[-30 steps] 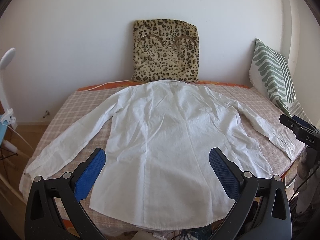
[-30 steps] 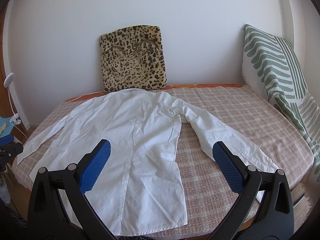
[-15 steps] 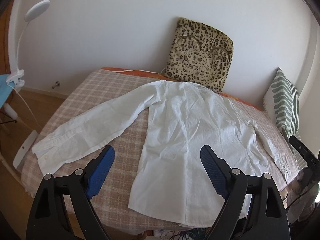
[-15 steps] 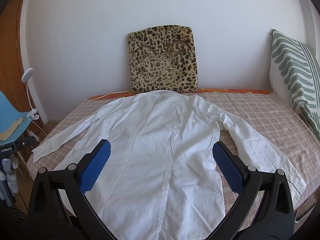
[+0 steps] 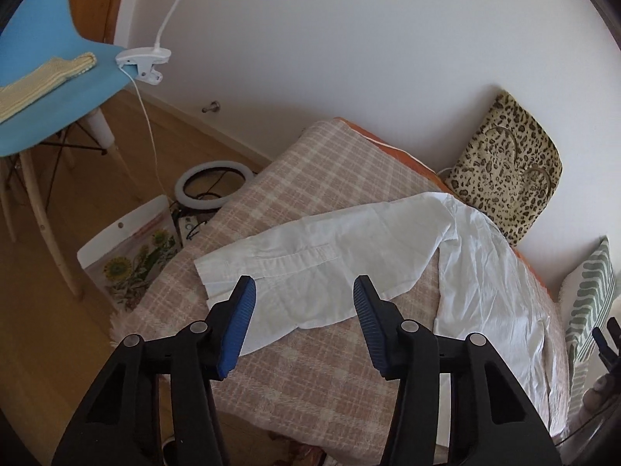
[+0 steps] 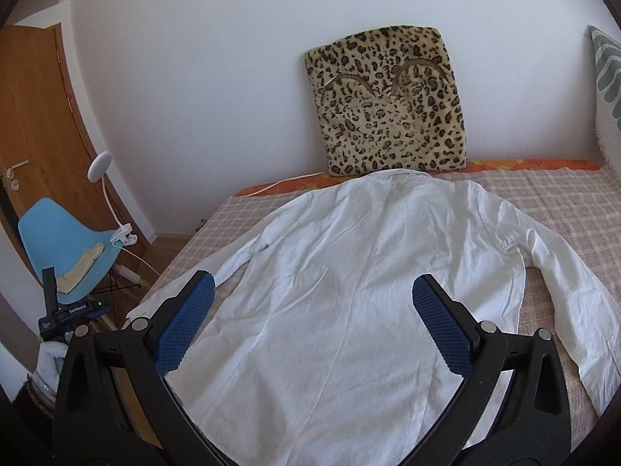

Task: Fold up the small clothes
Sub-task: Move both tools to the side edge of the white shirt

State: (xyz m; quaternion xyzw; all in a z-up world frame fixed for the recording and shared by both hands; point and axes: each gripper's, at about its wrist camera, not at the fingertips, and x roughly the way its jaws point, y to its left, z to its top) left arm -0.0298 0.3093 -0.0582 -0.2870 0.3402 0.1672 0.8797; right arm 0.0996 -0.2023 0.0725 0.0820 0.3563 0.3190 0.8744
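A white long-sleeved cotton shirt (image 6: 361,295) lies spread flat, back up, on the bed with the pink-and-cream checked blanket (image 5: 333,171), collar toward the wall. The cuff end of one sleeve (image 5: 271,268) stretches toward the bed's edge, right in front of the left gripper (image 5: 302,303), whose blue-padded jaws gape wide above it, holding nothing. The right gripper (image 6: 310,310) hovers over the shirt's lower back, jaws equally wide and empty. Behind the collar a leopard-print cushion (image 6: 388,101) leans on the wall; a light-blue chair (image 5: 46,77) stands beside the bed.
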